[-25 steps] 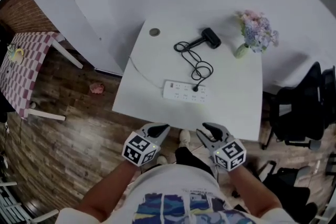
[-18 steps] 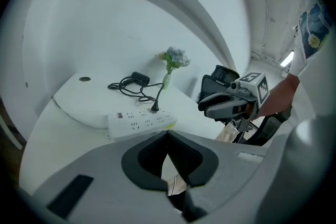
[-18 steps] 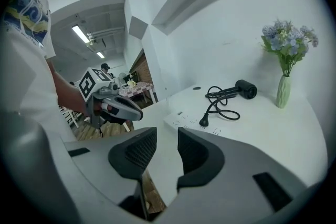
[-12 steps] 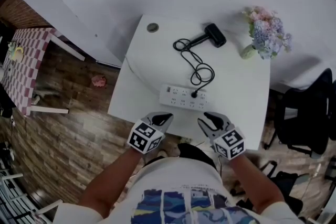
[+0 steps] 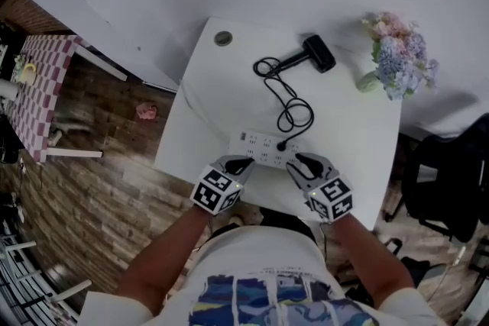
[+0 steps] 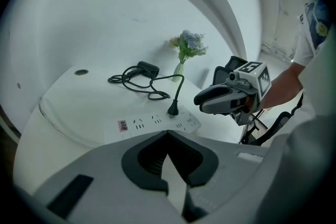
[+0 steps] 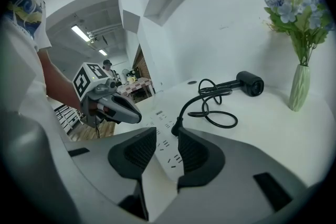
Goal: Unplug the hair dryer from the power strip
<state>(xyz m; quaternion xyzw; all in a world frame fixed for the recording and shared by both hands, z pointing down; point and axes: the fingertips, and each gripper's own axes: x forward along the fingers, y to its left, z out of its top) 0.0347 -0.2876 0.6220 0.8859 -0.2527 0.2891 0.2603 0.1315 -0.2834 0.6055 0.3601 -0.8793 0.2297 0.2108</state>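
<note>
A white power strip point(image 5: 263, 150) lies near the front of the white table point(image 5: 206, 111). One black plug point(image 5: 281, 146) sits in it. Its cord point(image 5: 289, 91) loops back to the black hair dryer point(image 5: 317, 53) at the far side. My left gripper point(image 5: 239, 163) hovers just short of the strip's left half, its tips together with nothing between them. My right gripper point(image 5: 298, 161) is just short of the plug; its jaws are apart and opening, empty. In the right gripper view the plug point(image 7: 177, 124) stands just beyond the gripper point(image 7: 167, 131).
A pale vase of flowers point(image 5: 397, 57) stands at the table's far right corner. A round cap point(image 5: 223, 38) is set in the far left corner. A dark chair point(image 5: 451, 187) is to the right, and a checked table point(image 5: 42, 88) far left on the wood floor.
Both grippers have moved forward from in front of the table to over its front edge, close to the power strip. The strip, plug and hair dryer have not moved.
</note>
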